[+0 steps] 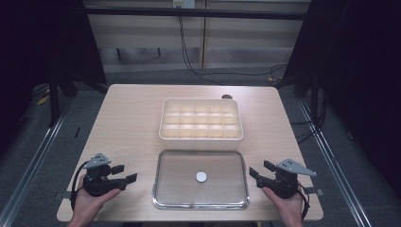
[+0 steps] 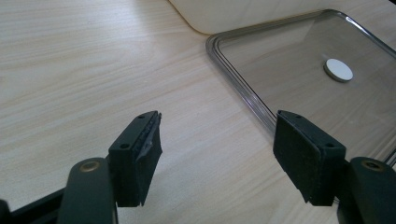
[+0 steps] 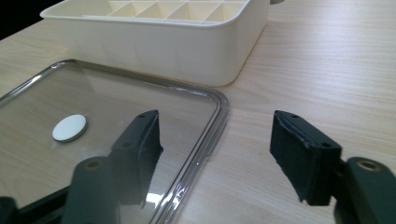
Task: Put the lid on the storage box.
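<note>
A clear tray [image 1: 161,198] with a metal-looking rim lies at the table's near middle, and a small white disc [image 1: 201,177] rests flat in its centre. Behind it stands a cream compartment box [image 1: 201,137] with several empty cells. My left gripper [image 1: 124,174] rests on the table left of the tray, jaws open and empty, aimed toward it. My right gripper [image 1: 257,169] sits right of the tray, also open and empty. In the left gripper view the disc [image 2: 338,70] lies inside the tray [image 2: 243,88]. In the right gripper view the disc [image 3: 69,128] lies left of the jaws, the box [image 3: 177,51] behind.
Bare wooden tabletop [image 1: 127,123] surrounds the tray and box. A small dark round object [image 1: 227,97] lies just behind the box. Cables [image 1: 189,61] hang beyond the table's far edge, and metal rails [image 1: 38,151] run along the floor on both sides.
</note>
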Tool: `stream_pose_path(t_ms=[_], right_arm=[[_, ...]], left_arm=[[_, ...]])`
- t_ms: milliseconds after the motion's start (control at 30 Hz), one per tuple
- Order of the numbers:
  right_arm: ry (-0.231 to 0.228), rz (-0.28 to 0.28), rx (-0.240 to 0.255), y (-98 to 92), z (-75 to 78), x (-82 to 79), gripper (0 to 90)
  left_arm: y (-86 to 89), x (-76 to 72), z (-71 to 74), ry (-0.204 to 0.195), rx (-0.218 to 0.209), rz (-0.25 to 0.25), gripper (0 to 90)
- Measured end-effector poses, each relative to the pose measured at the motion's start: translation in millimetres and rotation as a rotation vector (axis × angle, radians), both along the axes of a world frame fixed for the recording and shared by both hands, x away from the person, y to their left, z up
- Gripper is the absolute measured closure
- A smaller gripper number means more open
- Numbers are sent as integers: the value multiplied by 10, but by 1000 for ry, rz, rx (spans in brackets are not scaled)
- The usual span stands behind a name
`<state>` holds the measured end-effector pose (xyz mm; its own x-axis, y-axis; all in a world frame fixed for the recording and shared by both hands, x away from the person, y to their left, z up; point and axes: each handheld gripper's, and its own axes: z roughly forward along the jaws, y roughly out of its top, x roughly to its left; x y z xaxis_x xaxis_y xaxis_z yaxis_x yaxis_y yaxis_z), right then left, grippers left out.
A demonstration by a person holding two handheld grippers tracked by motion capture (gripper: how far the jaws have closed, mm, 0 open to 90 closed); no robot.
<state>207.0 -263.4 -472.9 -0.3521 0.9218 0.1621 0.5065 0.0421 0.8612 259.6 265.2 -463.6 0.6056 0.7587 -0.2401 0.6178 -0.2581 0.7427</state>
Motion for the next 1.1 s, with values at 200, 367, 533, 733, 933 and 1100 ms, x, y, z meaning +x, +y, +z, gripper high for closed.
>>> stream_pose_path(t_ms=[200,367,533,733,933,1100], right_arm=[[6,8,10,8,14,-22,368],[30,28,-9,47,48,-44,417],[104,97,0,125,154,-43,402],[154,144,38,160,224,37,398],[212,175,27,190,225,224,400],[259,172,25,169,217,395,387]], left_arm=[[3,-7,-1,5,-6,0,323],[10,-12,16,8,1,-14,326],[-57,3,25,11,-4,-36,328],[-144,62,47,18,-2,-53,330],[-175,112,15,31,12,-53,318],[-178,134,-8,39,15,-46,309]])
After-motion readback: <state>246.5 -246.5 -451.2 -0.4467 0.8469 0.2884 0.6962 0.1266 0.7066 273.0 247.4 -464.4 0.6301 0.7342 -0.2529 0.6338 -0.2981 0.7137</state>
